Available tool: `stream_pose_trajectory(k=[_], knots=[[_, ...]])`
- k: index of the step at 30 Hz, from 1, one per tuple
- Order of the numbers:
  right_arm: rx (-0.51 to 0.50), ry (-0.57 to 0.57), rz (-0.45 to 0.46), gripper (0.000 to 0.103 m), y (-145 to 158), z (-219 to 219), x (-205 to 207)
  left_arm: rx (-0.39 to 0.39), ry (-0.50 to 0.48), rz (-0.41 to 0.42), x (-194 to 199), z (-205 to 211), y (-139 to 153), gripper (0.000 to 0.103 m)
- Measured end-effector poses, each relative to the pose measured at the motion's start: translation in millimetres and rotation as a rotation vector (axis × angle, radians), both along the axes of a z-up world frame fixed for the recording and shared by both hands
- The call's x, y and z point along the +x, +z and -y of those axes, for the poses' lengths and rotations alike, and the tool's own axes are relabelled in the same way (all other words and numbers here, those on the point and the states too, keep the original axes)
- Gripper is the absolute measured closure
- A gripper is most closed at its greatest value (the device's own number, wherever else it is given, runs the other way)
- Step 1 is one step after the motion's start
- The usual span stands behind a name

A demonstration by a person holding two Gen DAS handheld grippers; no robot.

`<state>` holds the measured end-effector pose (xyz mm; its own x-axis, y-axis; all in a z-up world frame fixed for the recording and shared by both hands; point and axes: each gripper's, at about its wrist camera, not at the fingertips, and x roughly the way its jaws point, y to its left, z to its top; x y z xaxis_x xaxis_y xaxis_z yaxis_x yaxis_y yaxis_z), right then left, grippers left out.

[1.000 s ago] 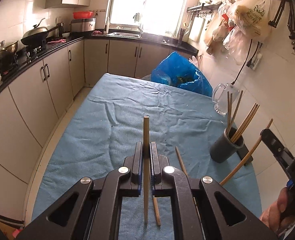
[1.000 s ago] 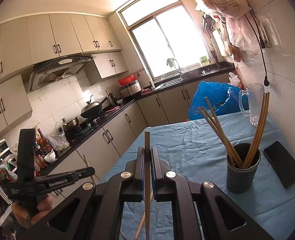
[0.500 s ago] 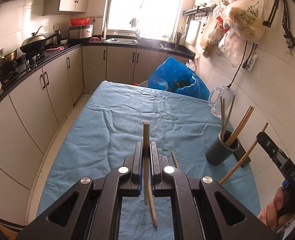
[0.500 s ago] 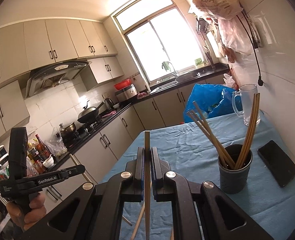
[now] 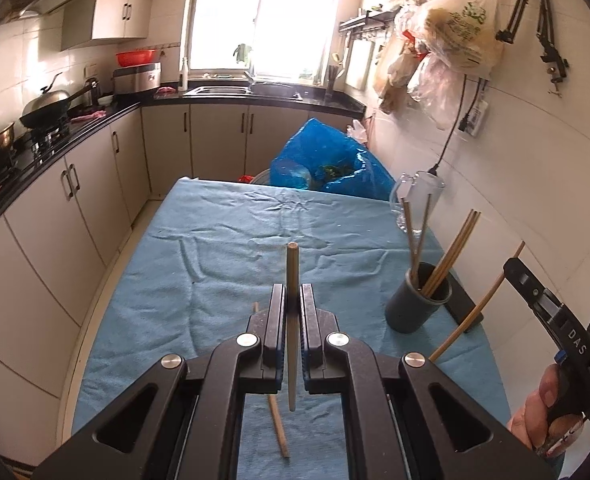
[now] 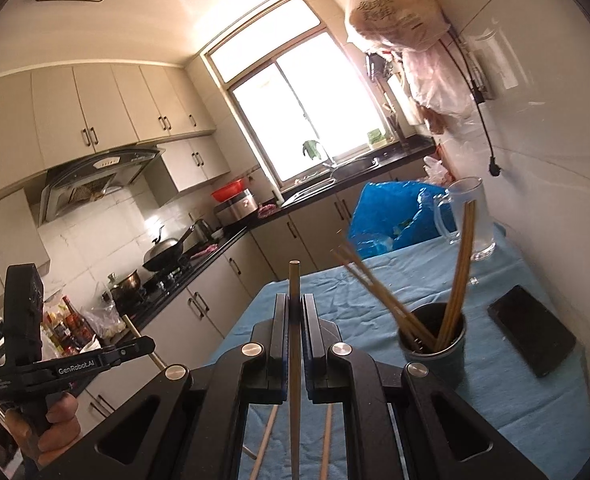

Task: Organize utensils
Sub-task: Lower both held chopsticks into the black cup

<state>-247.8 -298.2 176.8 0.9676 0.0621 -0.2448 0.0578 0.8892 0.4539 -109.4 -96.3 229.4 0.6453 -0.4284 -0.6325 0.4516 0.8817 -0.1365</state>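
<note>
**Mia:** What does the left camera see?

**Ben:** The left gripper (image 5: 293,300) is squeezed tight on one chopstick (image 5: 292,276). The stick pokes up between the jaws. The dark cup (image 5: 417,304) already has chopsticks in it. It stands to the right of the gripper, on the blue cloth (image 5: 223,264).

**Mia:** So which step is this?

**Ben:** I think the stick is being carried to the cup. Next it must tip so one end points into the cup's mouth.

**Mia:** Anything left on the cloth?

**Ben:** One loose chopstick (image 5: 277,424), well apart from the cup, under the gripper.

**Mia:** And the right camera?

**Ben:** The right gripper (image 6: 294,312) is also clamped on a chopstick (image 6: 293,280). The cup (image 6: 435,354) is near, to its right.

**Mia:** What is in the way?

**Ben:** The sticks in the cup (image 6: 461,268) lean out wide, so a new one could bump them. A black phone (image 6: 533,330) lies just right of the cup. A glass mug (image 6: 471,216) stands behind the cup.
</note>
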Motion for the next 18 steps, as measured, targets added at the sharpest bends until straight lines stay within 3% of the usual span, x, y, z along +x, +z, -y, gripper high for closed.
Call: stream_pose_trajectory(k=[18], knots=[[0.012,-0.208,0.132,0.097,40.6,80.6,-50.3,-0.006,-0.183,0.089,-19.5,104.1,57.5,0.097]])
